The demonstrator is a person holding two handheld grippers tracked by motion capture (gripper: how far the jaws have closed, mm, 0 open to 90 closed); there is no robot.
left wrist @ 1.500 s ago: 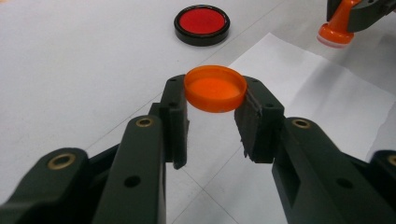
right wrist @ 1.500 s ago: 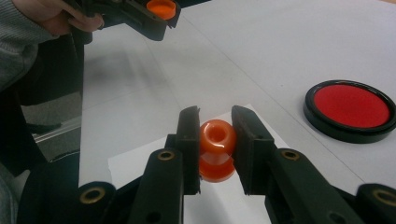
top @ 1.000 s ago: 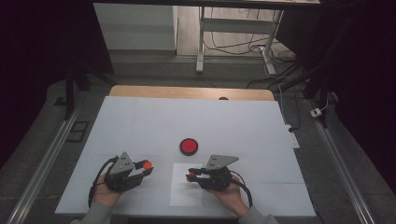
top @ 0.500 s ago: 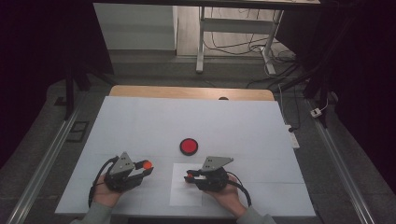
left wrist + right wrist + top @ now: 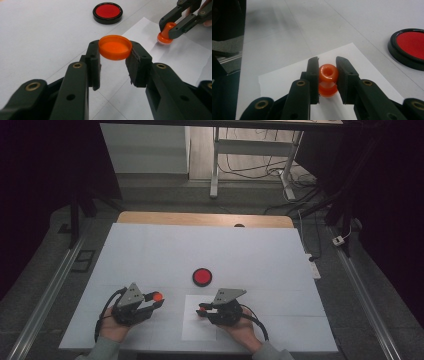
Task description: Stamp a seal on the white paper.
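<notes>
The person's left gripper [image 5: 156, 301] pinches an orange cap [image 5: 115, 47] by its rim, one jaw on each side, with the open hollow of the cap facing up. It is held just above the white table [image 5: 150, 255], near the front edge on the person's left. The right gripper [image 5: 202, 310] is clamped on a small orange stamp [image 5: 328, 80], or something much like one; it is a little knob with a narrow waist and a hole in its top, and I can't make out more than that. The jaws grip it at the waist, and its foot sits on a sheet of white paper [image 5: 197, 332] lying on the table. A round red pad in a black case [image 5: 202, 276] lies on the table just beyond the paper, apart from both grippers.
</notes>
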